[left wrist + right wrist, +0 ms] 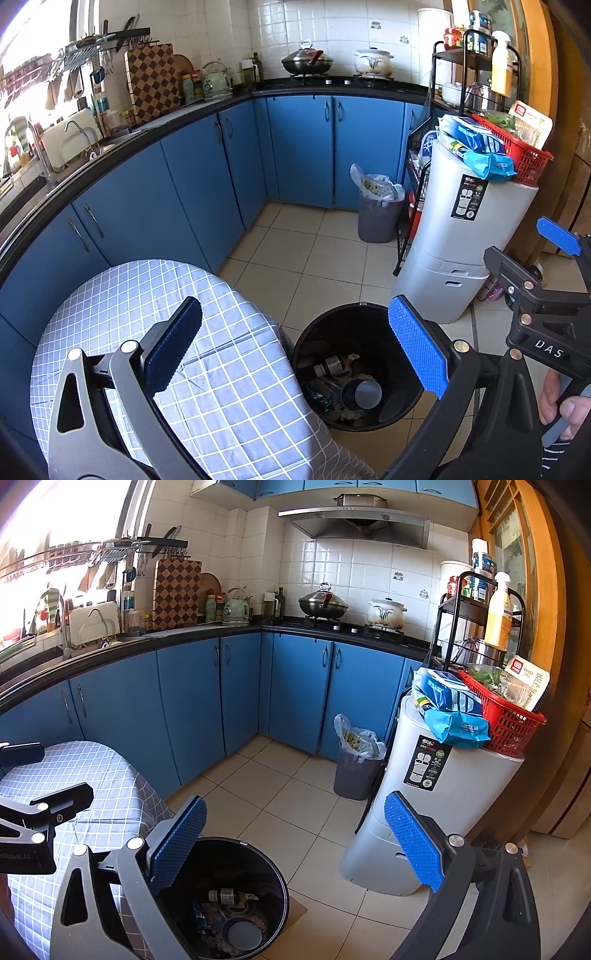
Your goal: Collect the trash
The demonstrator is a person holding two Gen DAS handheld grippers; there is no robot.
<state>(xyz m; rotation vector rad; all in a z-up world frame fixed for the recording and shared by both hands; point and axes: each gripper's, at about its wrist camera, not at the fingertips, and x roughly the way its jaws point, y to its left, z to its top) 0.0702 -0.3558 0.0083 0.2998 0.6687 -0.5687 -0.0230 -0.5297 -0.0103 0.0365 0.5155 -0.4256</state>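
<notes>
Both held wide open and empty: left gripper [295, 354] above the edge of the checked tablecloth [129, 295] and the black bin [413, 398], right gripper [295, 843] above the same bin's rim and the floor tiles. Trash already lying at the bin bottom: a small bottle [225, 895], a blue cup [243, 936], crumpled wrappers. No loose trash visible on the cloth or on the floor, so probably near the end of the task, or more waiting outside the views. Possible trouble from here: bumping the bin rim with a finger and tipping the bin; catching the hanging cloth while pulling back; knocking the two grippers together, being close side by side. Hidden: near part of the table behind the gripper bodies, bin bottom partly in shadow, wrappers hard to tell apart. Second grey bin [376, 218] with a bag standing well apart, near the blue cabinets.
</notes>
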